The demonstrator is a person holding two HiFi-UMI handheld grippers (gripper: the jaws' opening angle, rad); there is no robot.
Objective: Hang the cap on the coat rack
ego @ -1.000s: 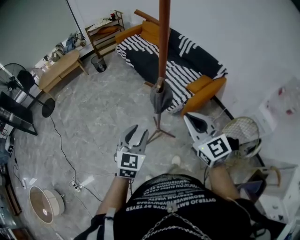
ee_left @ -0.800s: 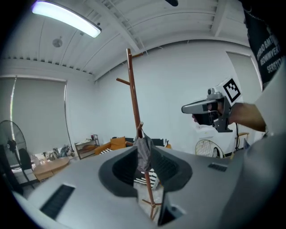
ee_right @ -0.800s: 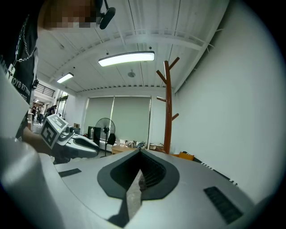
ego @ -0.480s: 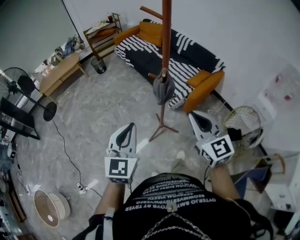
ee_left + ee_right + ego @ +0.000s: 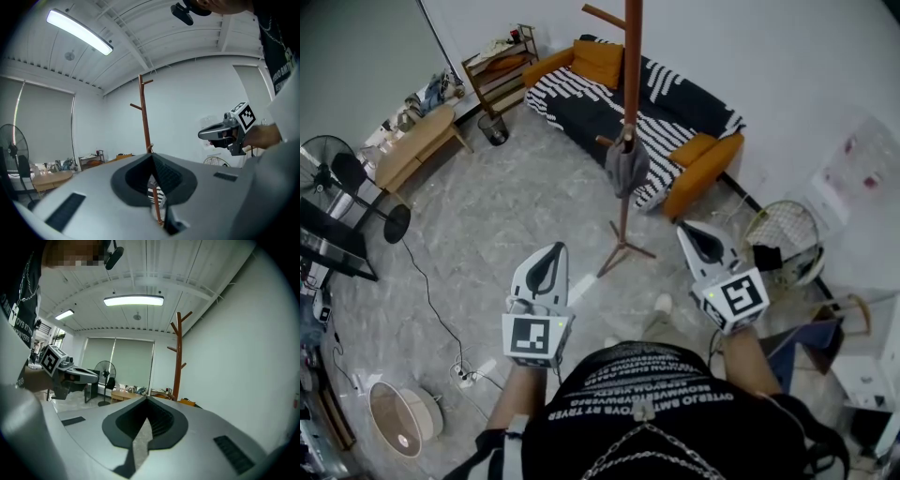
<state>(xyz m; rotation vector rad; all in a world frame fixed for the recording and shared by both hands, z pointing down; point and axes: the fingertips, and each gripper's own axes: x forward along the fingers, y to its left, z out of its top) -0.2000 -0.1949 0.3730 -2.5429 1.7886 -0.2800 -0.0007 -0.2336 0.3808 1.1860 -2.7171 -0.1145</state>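
Note:
The tall brown coat rack [image 5: 630, 84] stands on the marble floor in front of me. A grey cap [image 5: 626, 167] hangs from a low peg on its pole. My left gripper [image 5: 551, 253] is held lower left of the rack, apart from the cap, jaws shut and empty. To the lower right of the rack my right gripper [image 5: 688, 231] is also shut with nothing in it. In the left gripper view the rack [image 5: 144, 112] rises behind the closed jaws, with the right gripper [image 5: 220, 133] off to the side. The right gripper view shows the rack [image 5: 177, 357] and the left gripper [image 5: 75, 377].
A black-and-white striped sofa [image 5: 600, 112] with orange cushions stands behind the rack. A wooden table [image 5: 417, 141], a shelf [image 5: 502, 61] and a standing fan [image 5: 342, 173] are at the left. A round heater [image 5: 398, 417] and cable lie lower left; a white basket [image 5: 783, 234] is right.
My left gripper went from open to shut and drew back from the rack. The cap stays hanging on the rack. The right gripper has barely moved.

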